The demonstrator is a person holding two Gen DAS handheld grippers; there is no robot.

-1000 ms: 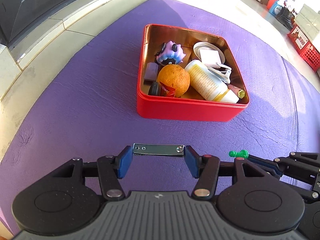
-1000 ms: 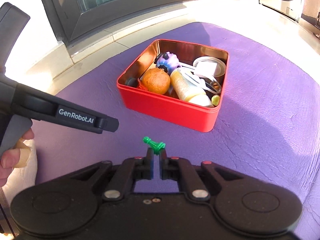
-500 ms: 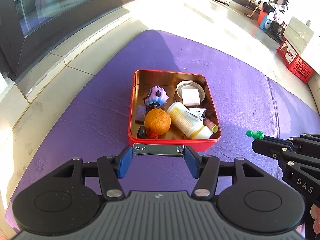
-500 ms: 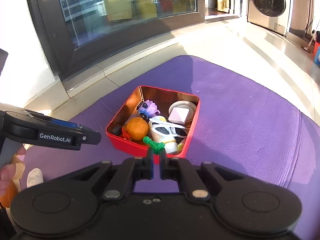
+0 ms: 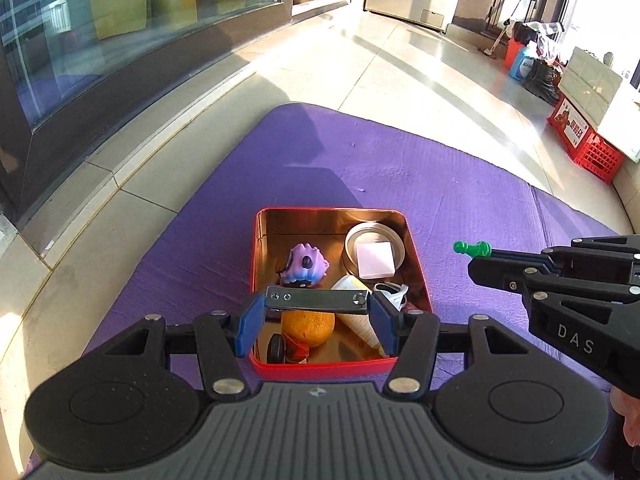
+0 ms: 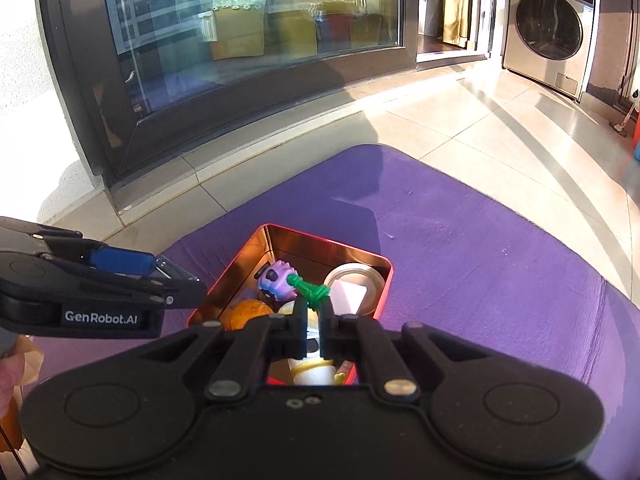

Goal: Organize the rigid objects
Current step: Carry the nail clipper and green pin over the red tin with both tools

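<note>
A red tin box (image 5: 258,256) (image 6: 228,276) sits on the purple mat (image 5: 440,184). It holds a purple toy (image 5: 306,264), an orange (image 5: 308,324), a white bottle (image 5: 356,312), a round lid (image 5: 374,258) and small bits. My left gripper (image 5: 316,308) is shut on a flat metal bar (image 5: 316,300), held above the box's near side. My right gripper (image 6: 314,312) is shut on a green pawn-shaped piece (image 6: 308,288) (image 5: 472,249), held above the box; in the left wrist view it is right of the box.
Tiled floor surrounds the mat. A glass door with a dark frame (image 6: 224,92) runs along the left. A washing machine (image 6: 548,28) stands far back. Red crates (image 5: 588,144) and bottles are at the far right.
Both grippers have risen and moved forward over the box, each keeping its object. The box now lies below and close under both.
</note>
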